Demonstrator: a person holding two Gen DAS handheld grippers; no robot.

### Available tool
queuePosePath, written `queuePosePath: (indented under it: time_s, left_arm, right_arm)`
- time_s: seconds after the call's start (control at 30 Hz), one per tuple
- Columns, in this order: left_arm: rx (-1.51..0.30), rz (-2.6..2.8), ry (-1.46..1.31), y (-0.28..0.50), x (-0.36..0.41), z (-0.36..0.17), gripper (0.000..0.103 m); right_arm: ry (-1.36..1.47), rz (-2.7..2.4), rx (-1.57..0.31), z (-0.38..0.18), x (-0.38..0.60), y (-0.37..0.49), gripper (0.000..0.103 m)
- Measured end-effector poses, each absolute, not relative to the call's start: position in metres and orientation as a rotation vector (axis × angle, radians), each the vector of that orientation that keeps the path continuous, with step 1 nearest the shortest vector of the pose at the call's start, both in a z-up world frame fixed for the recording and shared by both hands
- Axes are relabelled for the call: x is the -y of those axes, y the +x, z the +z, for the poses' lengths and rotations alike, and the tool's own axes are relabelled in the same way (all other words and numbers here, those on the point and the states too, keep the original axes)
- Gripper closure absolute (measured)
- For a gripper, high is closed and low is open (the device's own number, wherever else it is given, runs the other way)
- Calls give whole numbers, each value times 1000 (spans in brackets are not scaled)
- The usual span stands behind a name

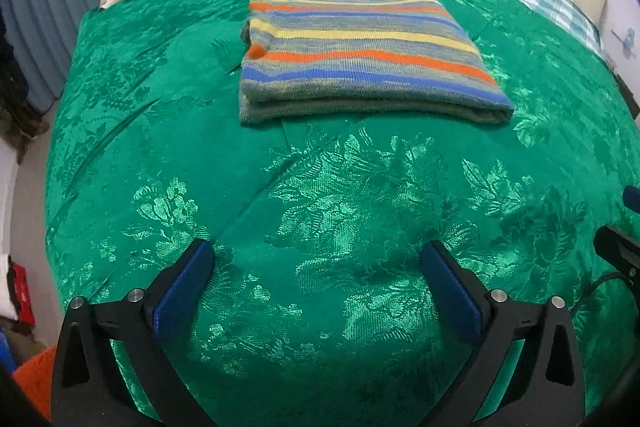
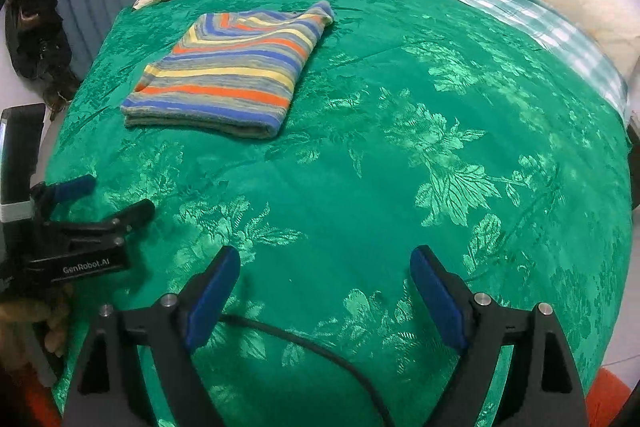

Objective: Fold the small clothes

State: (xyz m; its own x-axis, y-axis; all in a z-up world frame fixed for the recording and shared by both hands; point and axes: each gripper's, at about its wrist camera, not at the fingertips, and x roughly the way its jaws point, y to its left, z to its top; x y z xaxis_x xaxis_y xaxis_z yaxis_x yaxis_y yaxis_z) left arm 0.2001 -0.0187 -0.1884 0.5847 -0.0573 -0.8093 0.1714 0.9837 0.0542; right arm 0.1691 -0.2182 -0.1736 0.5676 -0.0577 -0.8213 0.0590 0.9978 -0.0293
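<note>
Both grippers, left [image 1: 316, 259] and right [image 2: 325, 265], hang spread and empty above the bedspread [image 1: 360, 207]; the sweater [image 1: 360, 51] lies folded.

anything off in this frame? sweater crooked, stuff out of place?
Nothing stands out. The striped sweater lies folded in a neat rectangle on the green bedspread, edges stacked evenly. Both claws, left and right, are open and empty, short of it.

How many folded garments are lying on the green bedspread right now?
1: a striped sweater, folded, on the far middle of the green bedspread, ahead of both open tools. The bed's near edge is out of view, so another could be hidden.
</note>
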Motion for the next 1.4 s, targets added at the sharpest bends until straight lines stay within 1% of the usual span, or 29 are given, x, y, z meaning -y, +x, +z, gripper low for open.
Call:
queuePosePath:
  time_s: [0.47, 0.53, 0.57, 0.67, 0.77, 0.8, 0.87, 0.97, 1.1, 1.13, 1.17, 1.2, 1.23, 1.27, 1.3, 1.33, 1.37, 1.4]
  left_arm:
    - [-941, -128, 136, 198, 18, -184, 0]
    - [-946, -123, 135, 197, 16, -174, 3]
    - [-920, -127, 107, 197, 9, -159, 6]
    - [-839, -159, -42, 216, -21, -119, 6]
    - [-847, -202, -173, 263, -44, -98, 5]
    - [-891, -232, -207, 293, -49, -97, 5]
    - [-940, -245, -187, 335, -46, -103, 5]
    - [-976, -183, -90, 378, -38, -121, 5]
    - [-1045, -223, -104, 407, -30, -144, 5]
    - [-1052, -223, -94, 408, -27, -149, 6]
    - [-1049, -220, -65, 410, -22, -156, 6]
    - [-1035, -220, -48, 410, -18, -158, 9]
    - [-1024, -227, -40, 408, -16, -159, 26]
    - [-1016, -270, -51, 408, -11, -159, 42]
    - [-1027, -316, -69, 408, -7, -159, 77]
    - [-1030, -313, -61, 405, -3, -156, 83]
    - [-1007, -290, -22, 403, 3, -150, 84]
    - [-996, -289, -4, 402, 7, -144, 85]
  right_arm:
    - [-16, -86, -970, -181, 217, 165, 17]
    - [7, -71, -969, -181, 221, 166, 17]
    - [24, -61, -960, -178, 224, 166, 17]
    - [103, -4, -899, -158, 242, 174, 17]
    - [184, 66, -823, -133, 266, 206, 17]
    - [214, 94, -819, -128, 273, 222, 17]
    - [317, 171, -813, -124, 286, 261, 17]
    - [395, 246, -851, -137, 293, 324, 17]
    - [442, 301, -937, -170, 284, 381, 19]
    - [449, 312, -951, -178, 280, 388, 22]
    - [455, 326, -965, -186, 274, 395, 27]
    - [458, 337, -977, -192, 269, 401, 30]
    - [454, 347, -983, -198, 262, 407, 37]
    - [443, 363, -979, -201, 256, 410, 59]
    - [401, 371, -985, -201, 246, 413, 67]
    - [331, 346, -995, -200, 235, 415, 71]
    - [294, 327, -992, -197, 230, 416, 74]
    - [268, 315, -984, -194, 227, 415, 75]
